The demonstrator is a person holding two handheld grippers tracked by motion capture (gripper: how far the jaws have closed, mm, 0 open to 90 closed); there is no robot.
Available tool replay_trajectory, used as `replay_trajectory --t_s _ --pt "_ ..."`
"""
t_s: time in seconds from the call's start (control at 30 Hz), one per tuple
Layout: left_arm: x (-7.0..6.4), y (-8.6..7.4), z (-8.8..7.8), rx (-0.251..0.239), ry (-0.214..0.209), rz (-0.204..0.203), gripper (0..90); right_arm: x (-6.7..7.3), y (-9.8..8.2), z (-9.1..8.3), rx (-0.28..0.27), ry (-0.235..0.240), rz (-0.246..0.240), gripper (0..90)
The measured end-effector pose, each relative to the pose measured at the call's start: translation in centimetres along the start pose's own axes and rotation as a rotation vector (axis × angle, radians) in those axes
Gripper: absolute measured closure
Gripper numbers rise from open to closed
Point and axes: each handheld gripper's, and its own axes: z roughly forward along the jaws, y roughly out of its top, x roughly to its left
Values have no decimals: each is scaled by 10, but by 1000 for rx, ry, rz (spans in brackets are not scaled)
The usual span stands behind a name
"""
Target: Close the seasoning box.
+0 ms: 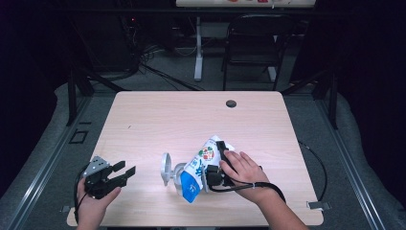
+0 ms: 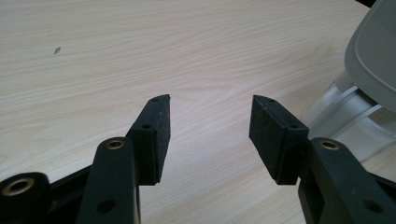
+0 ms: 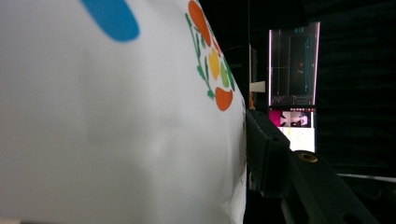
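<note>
On the pale wooden tabletop (image 1: 158, 120), a white and blue snack bag (image 1: 198, 167) printed with a ring of orange, yellow and green shapes lies tilted, its blue lower end toward the person's side and its white upper end pointing away. The right gripper (image 1: 216, 163) sits on the bag's right side, held by the right hand (image 1: 246, 172); its fingers (image 3: 266, 149) are pinching the bag, and in the right gripper view the black pad presses flat against the bag's white film just beside the printed ring. Touching the bag's left side stands a grey and white holder (image 1: 168, 172) with a round disc-like part, its pale body also rising at the right edge of the left gripper view. The left gripper (image 1: 125, 171) is well to the left of the bag, resting low near the tabletop's front edge in the left hand (image 1: 93, 201); its fingers (image 2: 154, 135) are spread apart with only bare wood between them.
</note>
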Motion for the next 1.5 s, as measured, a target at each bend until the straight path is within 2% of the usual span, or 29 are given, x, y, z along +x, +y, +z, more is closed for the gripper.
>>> replay_trajectory --t_s 0.3,0.47,0.53,0.93,1.17,1.2,1.4,1.5 --pt "0 0 0 -1 1 0 489 5 -3 0 1 21 51 618" --pt "0 0 0 -1 1 -1 489 5 -4 0 7 27 53 618" --pt "-1 0 0 -1 1 1 489 6 -4 0 4 37 86 618" --pt "0 0 0 6 1 1 488 8 -4 0 15 73 133 619" --pt "-1 0 0 -1 2 1 488 10 -6 1 8 93 191 618" --pt "0 0 0 9 0 2 488 10 -8 1 10 104 218 619" --pt "-1 0 0 4 0 3 488 13 -10 0 16 131 256 621" --pt "-1 0 1 4 1 4 488 13 -12 0 17 150 291 622"
